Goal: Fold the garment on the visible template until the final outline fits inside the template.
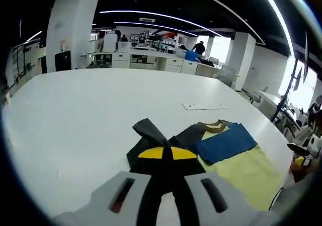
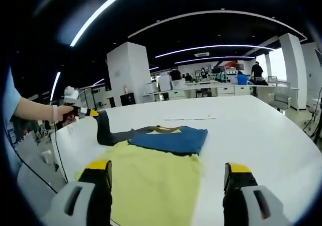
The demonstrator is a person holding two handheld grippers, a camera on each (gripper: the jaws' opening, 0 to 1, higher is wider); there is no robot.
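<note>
The right gripper (image 2: 166, 185) hangs low over the shirt (image 2: 156, 173), jaws wide apart and holding nothing. The shirt lies on the white table (image 2: 261, 130) — long way pointing ahead. Farther off, the left gripper (image 2: 88, 113) is clamped on the dark sleeve (image 2: 103, 128) — lifted up.

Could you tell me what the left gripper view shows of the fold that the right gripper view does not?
Left gripper view: the left gripper shut on the dark sleeve, seen close between its jaws. Right gripper view: the right gripper open above the yellow garment, and a hand lifting that sleeve at the table's edge. Both share the blue folded part and the white sheet beyond.
</note>
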